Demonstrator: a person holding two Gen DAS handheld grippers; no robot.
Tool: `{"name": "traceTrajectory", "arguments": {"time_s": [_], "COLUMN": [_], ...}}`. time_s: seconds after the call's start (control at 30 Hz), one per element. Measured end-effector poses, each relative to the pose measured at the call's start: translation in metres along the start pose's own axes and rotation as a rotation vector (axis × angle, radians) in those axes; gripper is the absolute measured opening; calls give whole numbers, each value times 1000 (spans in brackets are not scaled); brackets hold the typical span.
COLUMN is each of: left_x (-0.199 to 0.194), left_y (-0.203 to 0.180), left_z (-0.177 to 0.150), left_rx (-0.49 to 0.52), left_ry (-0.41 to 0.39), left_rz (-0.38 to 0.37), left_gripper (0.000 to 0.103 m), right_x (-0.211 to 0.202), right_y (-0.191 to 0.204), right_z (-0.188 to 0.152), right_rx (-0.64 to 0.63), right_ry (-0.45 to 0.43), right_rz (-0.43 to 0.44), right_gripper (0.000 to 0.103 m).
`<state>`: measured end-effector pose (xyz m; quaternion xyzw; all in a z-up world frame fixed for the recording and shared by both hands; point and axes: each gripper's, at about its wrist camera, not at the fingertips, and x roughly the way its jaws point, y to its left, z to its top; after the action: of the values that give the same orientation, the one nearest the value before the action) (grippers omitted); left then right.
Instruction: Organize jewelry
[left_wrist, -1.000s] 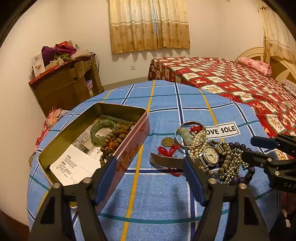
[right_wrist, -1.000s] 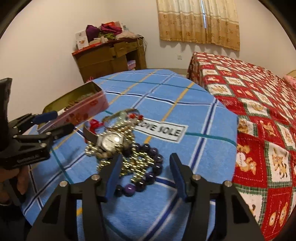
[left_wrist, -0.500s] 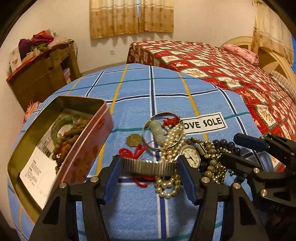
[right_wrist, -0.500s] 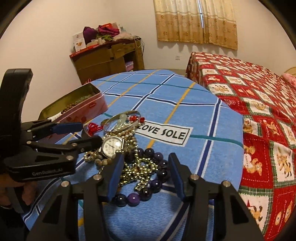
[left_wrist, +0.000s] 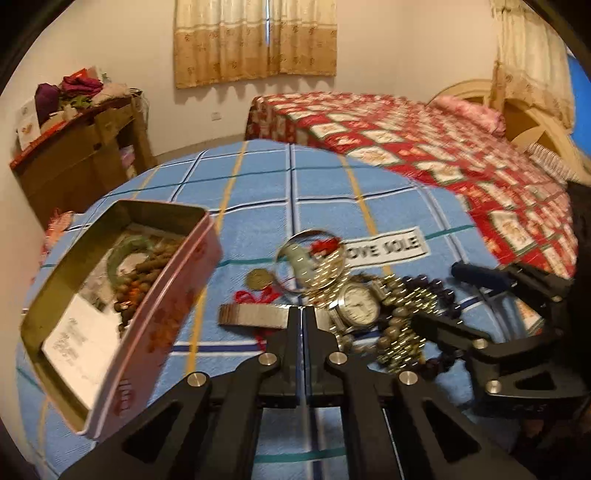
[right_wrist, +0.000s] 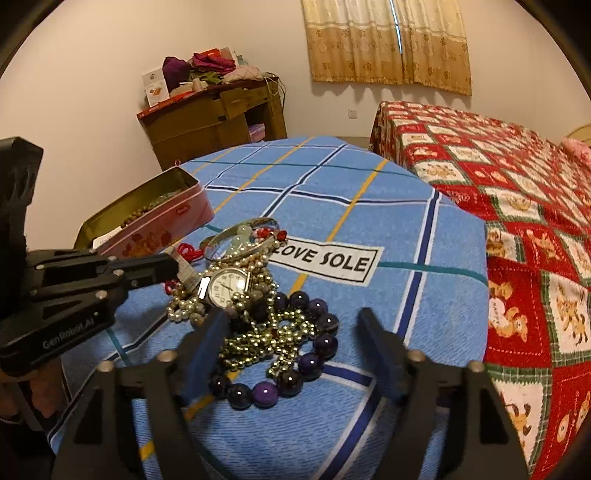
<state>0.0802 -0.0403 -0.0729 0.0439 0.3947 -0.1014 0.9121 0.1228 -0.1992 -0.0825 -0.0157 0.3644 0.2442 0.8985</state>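
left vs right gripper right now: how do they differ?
1. The left gripper has just closed and is shut on the watch band; the right gripper has just opened, gripping nothing.
2. The left sits at the band beside the tin; the right straddles the purple bead bracelet and gold beads.
Shared: both black with blue pads, angled down at the jewelry pile.

Beyond the right gripper (right_wrist: 291, 347) fingers (right_wrist: 207, 343), bare worktop (right_wrist: 424, 229) lies open; jewelry heap (right_wrist: 266, 314) between them, open tin (right_wrist: 147, 225) far-left, block passage.
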Motion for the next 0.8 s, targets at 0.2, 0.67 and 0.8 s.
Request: {"name": "traceTrajectory", "arguments": {"time_s": [0.2,0.67,0.8], "left_x": [4,29,26], "left_y": [4,-1,-2], "left_z": [-4,2,1], "left_rx": [-30,-36,-35], "left_ry": [6,88,84], "left_rz": [-3,-105,-117], "left_gripper": [65,57,28], "right_x": [3,5,5], "right_y": [-1,3,4], "right_z": [-1,-4,-5], "right_rx": [-4,-63,-66], "right_ry": [14,31,27], "right_rz": [2,-39,-42], "right_gripper": [78,76,76]}}
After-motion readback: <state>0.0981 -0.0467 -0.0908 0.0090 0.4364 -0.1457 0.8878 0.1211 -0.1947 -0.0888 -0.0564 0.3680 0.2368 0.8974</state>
